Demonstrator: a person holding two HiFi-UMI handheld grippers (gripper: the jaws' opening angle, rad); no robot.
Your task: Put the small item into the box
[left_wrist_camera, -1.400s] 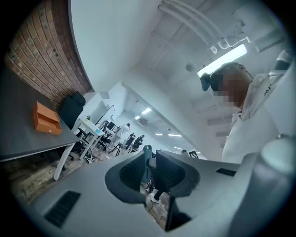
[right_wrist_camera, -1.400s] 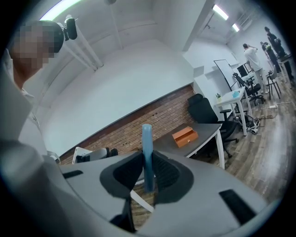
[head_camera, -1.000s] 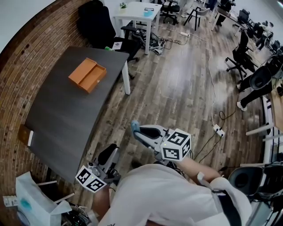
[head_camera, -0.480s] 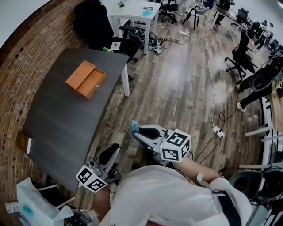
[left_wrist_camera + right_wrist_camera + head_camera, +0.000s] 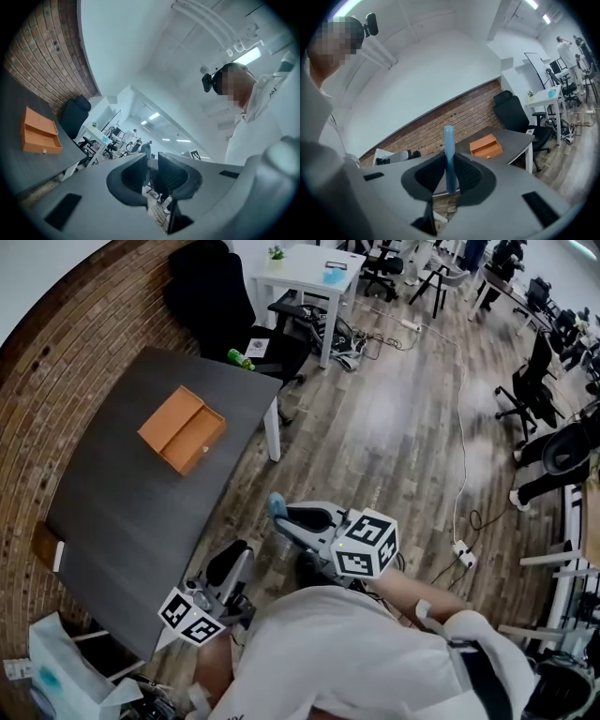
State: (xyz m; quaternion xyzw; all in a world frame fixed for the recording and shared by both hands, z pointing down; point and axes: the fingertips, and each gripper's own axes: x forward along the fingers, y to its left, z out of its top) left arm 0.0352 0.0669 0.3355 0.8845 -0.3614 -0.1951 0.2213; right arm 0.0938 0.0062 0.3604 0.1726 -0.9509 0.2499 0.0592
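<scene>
1. The right gripper (image 5: 283,519) pinches a thin, flat, light-blue piece (image 5: 449,154) at the lower middle of the head view.
2. The open orange box (image 5: 181,430) sits on the dark grey table (image 5: 112,502) at upper left, well apart from it.
3. The left gripper (image 5: 153,172) has its jaws a little apart, with nothing between them.

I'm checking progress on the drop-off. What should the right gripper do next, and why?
Probably carry the right gripper forward and left toward the orange box on the dark table. Its jaws are already clamped on the thin blue item, but the box sits well ahead of it, so the item cannot be released yet.
</scene>
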